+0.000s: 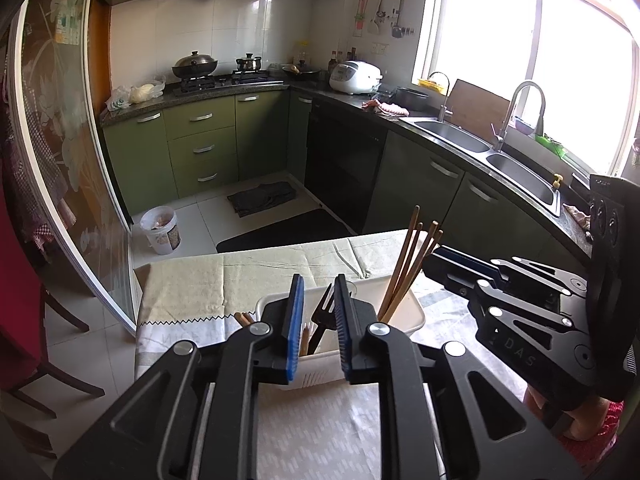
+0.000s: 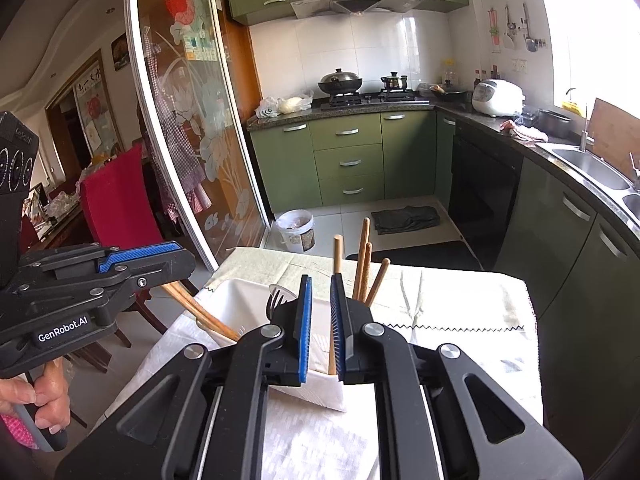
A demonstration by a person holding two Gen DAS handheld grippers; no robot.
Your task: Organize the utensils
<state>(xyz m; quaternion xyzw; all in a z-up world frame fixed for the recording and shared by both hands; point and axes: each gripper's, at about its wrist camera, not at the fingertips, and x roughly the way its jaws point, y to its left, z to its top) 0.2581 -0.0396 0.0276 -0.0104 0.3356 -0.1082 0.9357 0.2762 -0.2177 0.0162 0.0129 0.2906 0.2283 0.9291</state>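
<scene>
Little room over the white basket (image 1: 412, 312): four chopsticks (image 1: 408, 264) fanned up from its right end, a black fork (image 1: 324, 314) upright mid-basket, straight ahead between the fingers of the left gripper (image 1: 316, 292), and wooden handles (image 1: 242, 317) leaning out over the left rim. No passage on the right, with the right gripper (image 1: 434, 258) nearly against the chopstick tops. One chopstick standing in the narrow gap between that gripper's jaws. Free room only above the stick tips, or across the bare tablecloth (image 1: 224, 280) beyond and left of the basket. Past the table's left edge, more in the way: a red chair (image 2: 116, 200) and a glass sliding door (image 2: 192, 140).
</scene>
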